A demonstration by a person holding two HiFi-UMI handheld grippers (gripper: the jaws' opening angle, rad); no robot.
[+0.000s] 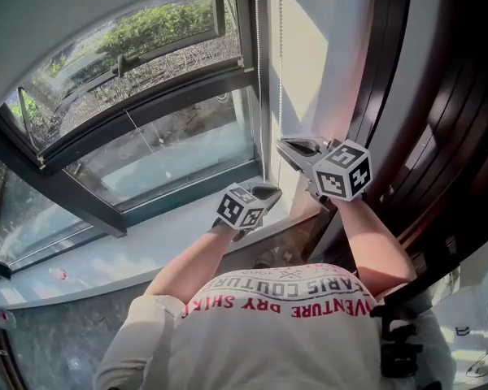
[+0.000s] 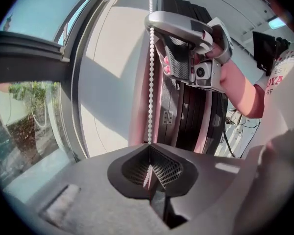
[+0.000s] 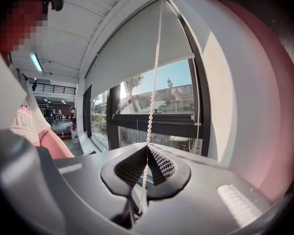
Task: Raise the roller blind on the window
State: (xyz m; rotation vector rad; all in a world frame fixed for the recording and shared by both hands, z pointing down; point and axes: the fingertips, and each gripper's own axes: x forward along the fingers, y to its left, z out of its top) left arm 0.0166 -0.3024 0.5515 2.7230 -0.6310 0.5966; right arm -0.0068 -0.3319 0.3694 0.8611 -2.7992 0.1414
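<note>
Left claw [image 2: 149, 151] and right claw [image 3: 147, 150] both pinch the bead chain [image 3: 154, 82]. Best to pull straight down, alternating grips without slipping, so the roller blind [image 3: 137, 48] climbs.

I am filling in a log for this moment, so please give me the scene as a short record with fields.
left gripper: shut on the bead chain
right gripper: shut on the bead chain, higher up than the left gripper
bead chain: runs straight up, close to the window
roller blind: partly raised, covers only the upper glass
</note>
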